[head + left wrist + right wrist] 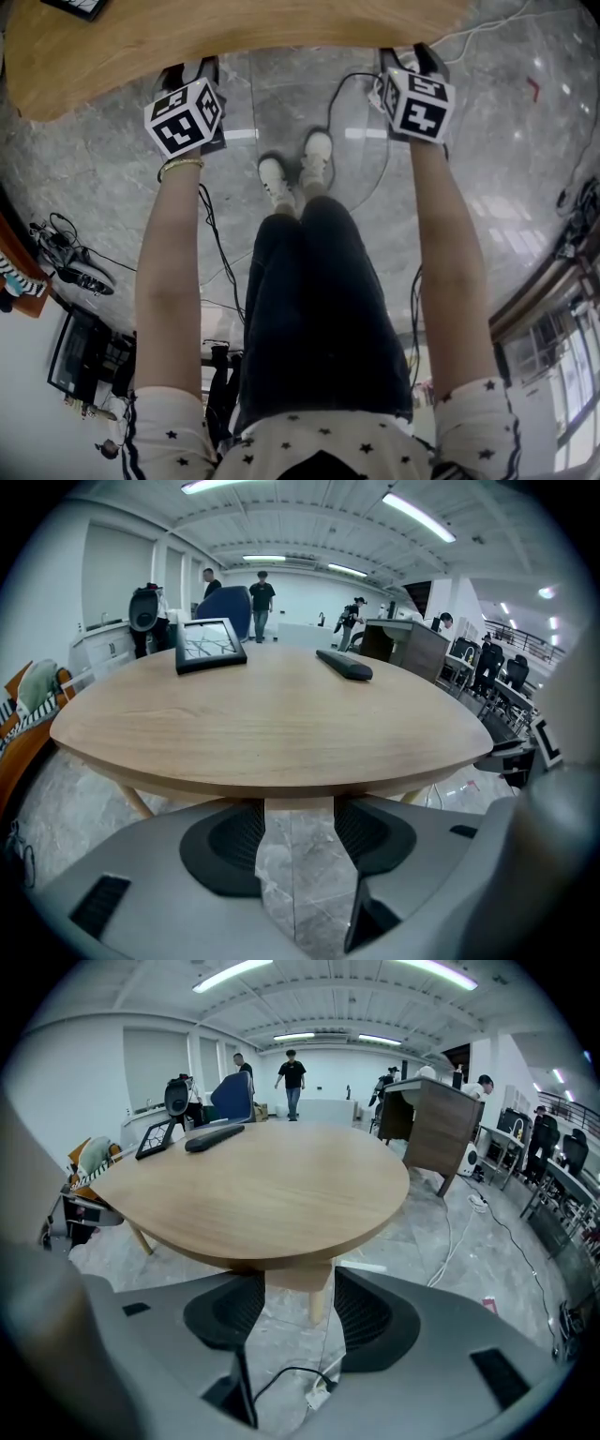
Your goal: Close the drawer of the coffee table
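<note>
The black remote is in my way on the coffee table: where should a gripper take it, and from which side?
I would take the remote at mid-length, across its narrow width, coming down from above: it is long, slim and lies flat on the table top, with both long edges free.

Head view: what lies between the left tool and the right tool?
In the head view, the person's white shoes stand on the grey marble floor between the left tool and the right tool.

Grey marble floor (525, 197), white walls (112, 569), ceiling strip lights (419, 516), dark desk (442, 1121).
</note>
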`<state>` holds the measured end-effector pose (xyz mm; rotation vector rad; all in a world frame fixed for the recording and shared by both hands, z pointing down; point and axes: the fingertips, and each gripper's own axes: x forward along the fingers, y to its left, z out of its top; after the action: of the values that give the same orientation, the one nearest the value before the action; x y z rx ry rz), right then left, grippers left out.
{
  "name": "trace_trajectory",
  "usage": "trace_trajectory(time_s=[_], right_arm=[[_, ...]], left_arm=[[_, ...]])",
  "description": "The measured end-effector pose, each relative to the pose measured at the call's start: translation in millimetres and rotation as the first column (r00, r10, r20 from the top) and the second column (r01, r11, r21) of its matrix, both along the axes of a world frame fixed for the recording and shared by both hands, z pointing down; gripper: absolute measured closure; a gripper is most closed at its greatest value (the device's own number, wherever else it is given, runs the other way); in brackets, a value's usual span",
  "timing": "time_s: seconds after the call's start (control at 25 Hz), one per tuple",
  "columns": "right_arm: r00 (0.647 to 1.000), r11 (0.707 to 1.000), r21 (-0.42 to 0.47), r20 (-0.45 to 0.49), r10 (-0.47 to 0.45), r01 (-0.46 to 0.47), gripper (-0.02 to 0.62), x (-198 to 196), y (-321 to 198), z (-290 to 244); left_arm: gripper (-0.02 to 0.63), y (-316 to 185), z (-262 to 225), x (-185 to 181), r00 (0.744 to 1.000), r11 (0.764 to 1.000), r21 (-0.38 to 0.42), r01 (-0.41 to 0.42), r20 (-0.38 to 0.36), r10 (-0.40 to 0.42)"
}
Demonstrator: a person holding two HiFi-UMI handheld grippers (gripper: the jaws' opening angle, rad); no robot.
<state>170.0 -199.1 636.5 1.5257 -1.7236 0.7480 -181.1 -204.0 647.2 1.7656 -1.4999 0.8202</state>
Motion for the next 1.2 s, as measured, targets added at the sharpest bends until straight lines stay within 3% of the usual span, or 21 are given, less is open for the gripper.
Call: trace_trajectory(time_s=[0.4, 1.2], right_arm=[[0.998, 0.997, 0.051, 0.008, 0.065, -0.065, 0.439, -2, 26, -39], [0.999, 0.987, 0.163, 0.046, -0.012, 0.005, 0.572, -88, 99, -152]], left_arm=[[0.381, 23, -29, 7, 0.999, 0.999, 0.022, -0.026, -0.019, 0.027], [0.52, 77, -132, 21, 0.989, 0.987, 0.103, -0.126, -0.06, 0.132]])
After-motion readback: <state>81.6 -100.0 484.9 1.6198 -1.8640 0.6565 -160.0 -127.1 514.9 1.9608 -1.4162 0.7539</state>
